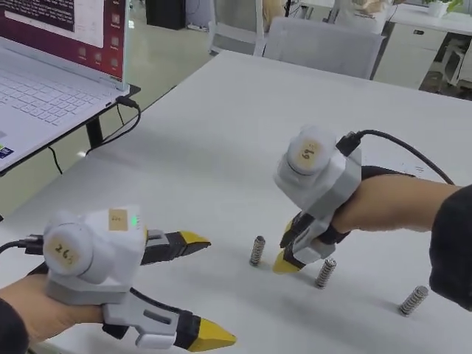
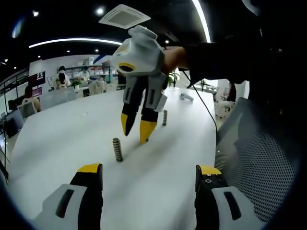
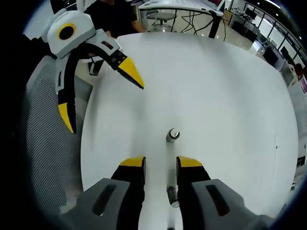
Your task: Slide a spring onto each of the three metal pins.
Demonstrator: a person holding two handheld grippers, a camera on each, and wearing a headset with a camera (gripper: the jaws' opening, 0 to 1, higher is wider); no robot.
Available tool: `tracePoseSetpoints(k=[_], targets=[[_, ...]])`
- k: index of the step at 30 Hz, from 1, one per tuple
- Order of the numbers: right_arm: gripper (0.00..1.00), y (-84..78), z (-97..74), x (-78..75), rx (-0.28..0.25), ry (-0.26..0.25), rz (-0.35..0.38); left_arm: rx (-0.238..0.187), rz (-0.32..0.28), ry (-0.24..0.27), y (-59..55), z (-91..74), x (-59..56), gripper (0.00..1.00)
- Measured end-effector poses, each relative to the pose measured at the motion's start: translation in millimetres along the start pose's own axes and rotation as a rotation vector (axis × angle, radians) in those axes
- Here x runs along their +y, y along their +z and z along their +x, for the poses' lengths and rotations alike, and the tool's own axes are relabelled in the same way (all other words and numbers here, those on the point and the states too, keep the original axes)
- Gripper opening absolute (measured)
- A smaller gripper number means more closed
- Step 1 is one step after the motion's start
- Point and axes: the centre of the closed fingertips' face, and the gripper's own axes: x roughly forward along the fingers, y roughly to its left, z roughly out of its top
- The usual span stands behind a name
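Three springs stand on the white table (image 1: 221, 147): one (image 1: 257, 251) upright, a second (image 1: 325, 273) and a third (image 1: 413, 299) leaning. My right gripper (image 1: 284, 262) points down between the first two, tips just above the table, jaws a little apart with nothing in them. In the right gripper view its jaws (image 3: 160, 163) frame a spring (image 3: 172, 135) with a shiny pin end at its top; another spring (image 3: 171, 196) lies lower between them. My left gripper (image 1: 206, 289) hovers open at the near left, empty. The left gripper view shows the right gripper (image 2: 135, 130) beside a spring (image 2: 117, 149).
An open laptop (image 1: 44, 74) sits on a separate desk at the upper left, with a cable (image 1: 125, 118) hanging off it. Grey chairs (image 1: 317, 44) stand beyond the table's far edge. A black cable (image 1: 398, 147) trails from the right gripper. A mesh chair (image 2: 259, 158) is beside the table.
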Motion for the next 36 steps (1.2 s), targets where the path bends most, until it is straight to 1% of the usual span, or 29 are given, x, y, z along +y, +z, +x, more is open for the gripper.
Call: tracePoseSetpoints(k=[7,10,13,18,23,25,26,28,29,30,33,36], targets=[[0.27,-5.5,-5.1,11.0,-0.051,-0.005,0.031,0.005,0.001,-0.003,0.1,1.6,-2.2,0.76],[0.29,-9.1,-6.5,17.6,-0.077,-0.006,0.045,0.01,0.0,-0.007,-1.9,2.9,-1.9,0.76],[0.31,-10.4,-9.2,23.2,-0.11,-0.009,0.058,0.011,0.0,-0.01,-0.8,4.8,-4.3,0.76],[0.34,-14.4,-12.1,34.5,-0.158,0.0,0.087,0.014,-0.001,-0.013,0.8,7.2,-7.1,0.76],[0.37,-19.0,-17.0,42.8,-0.201,-0.007,0.103,0.018,-0.002,-0.019,-1.7,8.1,-7.3,0.76],[0.4,-18.9,-19.3,44.9,-0.223,-0.011,0.11,0.018,-0.002,-0.019,-2.4,7.9,-6.4,0.76],[0.41,-17.5,-22.0,46.7,-0.25,-0.012,0.114,0.018,-0.002,-0.019,-2.5,7.9,-6.0,0.77],[0.41,-17.5,-25.8,50.2,-0.28,-0.005,0.139,0.016,-0.002,-0.019,-2.1,7.8,-5.8,0.77],[0.43,-17.2,-26.5,50.9,-0.288,-0.006,0.141,0.016,-0.002,-0.019,-2.1,7.8,-5.8,0.77],[0.44,-16.6,-28.3,52.5,-0.31,-0.011,0.141,0.015,-0.002,-0.019,-2.2,7.7,-5.8,0.77],[0.45,-19.1,-31.7,59.4,-0.336,-0.011,0.146,0.017,-0.002,-0.02,-2.8,7.5,-6.9,0.77],[0.5,-23.8,-33.9,65.0,-0.369,-0.022,0.154,0.016,-0.003,-0.024,-3.0,7.0,-8.1,0.77]])
